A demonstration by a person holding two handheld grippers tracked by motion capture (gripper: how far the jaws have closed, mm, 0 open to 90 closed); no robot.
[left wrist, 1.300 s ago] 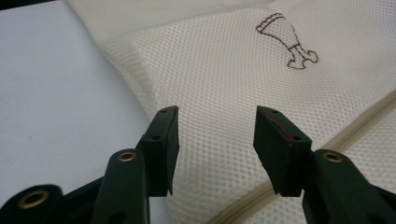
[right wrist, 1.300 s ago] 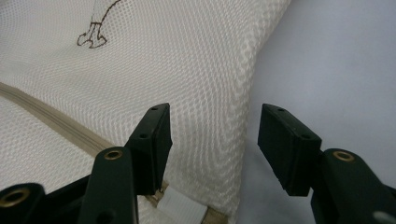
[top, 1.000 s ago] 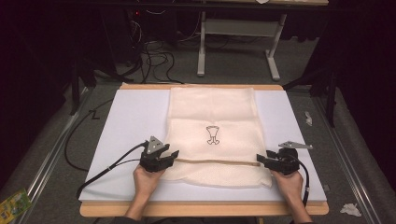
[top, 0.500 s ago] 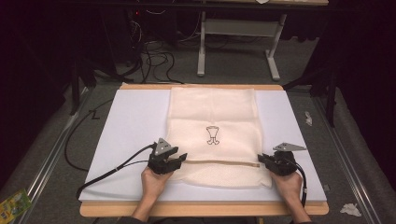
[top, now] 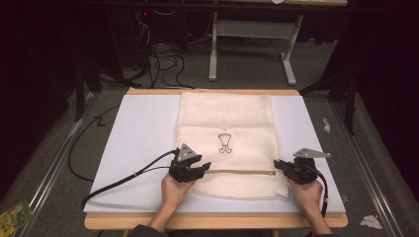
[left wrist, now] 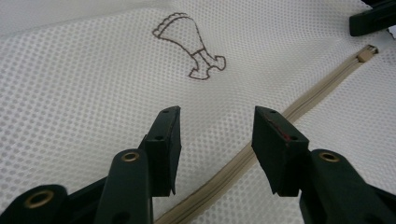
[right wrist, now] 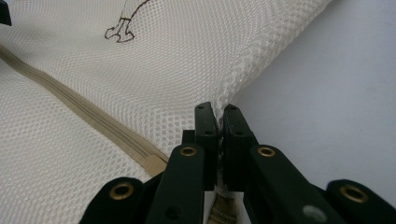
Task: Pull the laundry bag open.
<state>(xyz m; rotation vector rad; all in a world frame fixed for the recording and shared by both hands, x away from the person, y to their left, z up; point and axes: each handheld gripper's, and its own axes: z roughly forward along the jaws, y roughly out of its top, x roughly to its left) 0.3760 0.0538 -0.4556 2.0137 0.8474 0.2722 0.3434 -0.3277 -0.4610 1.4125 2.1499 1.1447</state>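
A cream mesh bag [top: 225,123] with a brown drumstick drawing [left wrist: 189,44] lies flat on the white board [top: 138,143]. A beige zipper [top: 242,172] runs across its near end. My left gripper [top: 200,169] hovers open over the zipper's left part, and the zipper [left wrist: 322,88] passes under the gap between its jaws [left wrist: 217,121]. My right gripper [top: 279,164] has just been closing and is shut on the bag's right edge, with mesh [right wrist: 187,56] pinched between its fingertips [right wrist: 218,109] just past the zipper's end [right wrist: 154,163].
The board rests on a wooden table [top: 217,222]. Black cables [top: 123,180] trail from the left gripper across the board's left side. On the floor are a metal stand [top: 252,44] behind the table, white scraps [top: 369,221] at right and a green packet [top: 15,217] at left.
My left gripper has moved to the right, onto the bag along the zipper. The bag's near edge now lies flatter. The right hand has stayed in place.
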